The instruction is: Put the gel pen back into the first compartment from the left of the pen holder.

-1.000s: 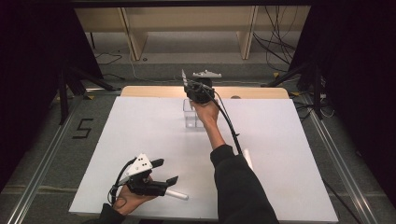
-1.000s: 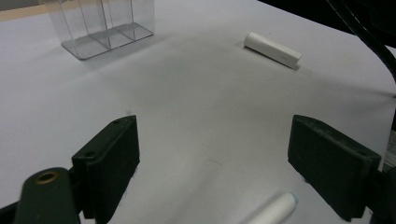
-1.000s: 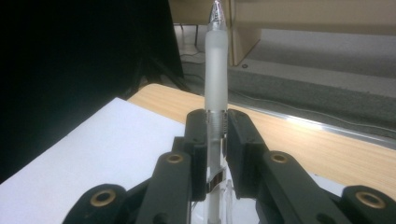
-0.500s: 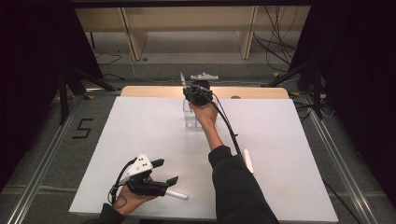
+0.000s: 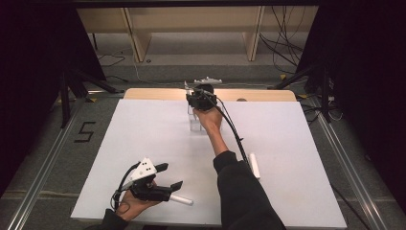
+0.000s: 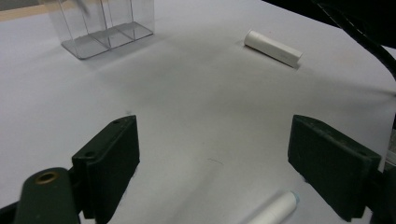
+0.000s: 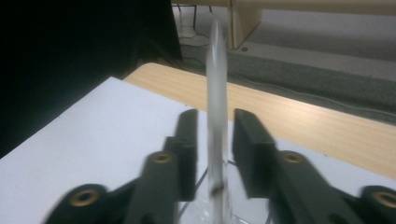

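Note:
A clear plastic rack (image 5: pixel 194 122) (image 6: pixel 105 28) with narrow compartments stands at the far middle of the white table (image 5: pixel 143 139). My right gripper (image 5: pixel 198 98) (image 7: pixel 215 135) hovers over the rack, and a thin clear tube (image 7: pixel 217 93) stands upright between its jaws. The jaws sit close to the tube, with slivers of background on both sides. At the near left, my left gripper (image 5: pixel 165 177) (image 6: pixel 215 163) is wide open and low over the table. A white cylinder (image 5: pixel 181 199) (image 6: pixel 273 210) lies just by its right jaw.
A second white cylinder (image 5: pixel 254 166) (image 6: pixel 273 46) lies right of the person's right sleeve. A wooden strip (image 5: pixel 153 93) borders the table's far edge, with shelving and cables on the floor behind. Dark curtains flank both sides.
The right hand has shifted slightly over the rack. The left gripper has stayed in place.

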A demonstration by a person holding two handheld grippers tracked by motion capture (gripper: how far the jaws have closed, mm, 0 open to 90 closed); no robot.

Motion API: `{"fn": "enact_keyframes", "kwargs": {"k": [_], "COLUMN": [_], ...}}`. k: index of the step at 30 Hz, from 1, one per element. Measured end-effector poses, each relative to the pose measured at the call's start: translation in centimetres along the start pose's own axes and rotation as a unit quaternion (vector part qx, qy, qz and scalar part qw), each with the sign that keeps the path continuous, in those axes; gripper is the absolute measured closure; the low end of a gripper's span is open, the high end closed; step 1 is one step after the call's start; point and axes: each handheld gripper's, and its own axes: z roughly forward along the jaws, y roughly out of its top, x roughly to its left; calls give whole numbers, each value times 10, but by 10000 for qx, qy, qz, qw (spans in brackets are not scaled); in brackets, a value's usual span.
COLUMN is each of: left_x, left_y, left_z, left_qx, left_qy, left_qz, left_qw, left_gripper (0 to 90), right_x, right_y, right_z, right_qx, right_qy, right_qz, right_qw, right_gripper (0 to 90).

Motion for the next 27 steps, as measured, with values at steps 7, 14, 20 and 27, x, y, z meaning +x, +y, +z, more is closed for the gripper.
{"fn": "enact_keyframes", "kwargs": {"k": [7, 14, 20, 27], "left_x": [0, 1, 2, 3], "left_y": [0, -1, -1, -2], "left_z": [0, 0, 1, 2], "left_qx": [8, 33, 43, 67], "left_qy": [7, 30, 48, 72], "left_qz": [-11, 5, -7, -18], "left_qw": [10000, 10000, 10000, 10000], "left_gripper": [163, 163, 163, 163], "right_x": [-1, -6, -14, -28], "right_y": [5, 12, 11, 7], "right_z": [-10, -26, -48, -85], "right_qx": [-29, 59, 182, 176], "right_qy": [65, 252, 502, 672], "right_qz": [-29, 51, -21, -209], "right_qw": [10000, 9997, 9986, 9974], "right_gripper": [533, 417, 341, 321]}}
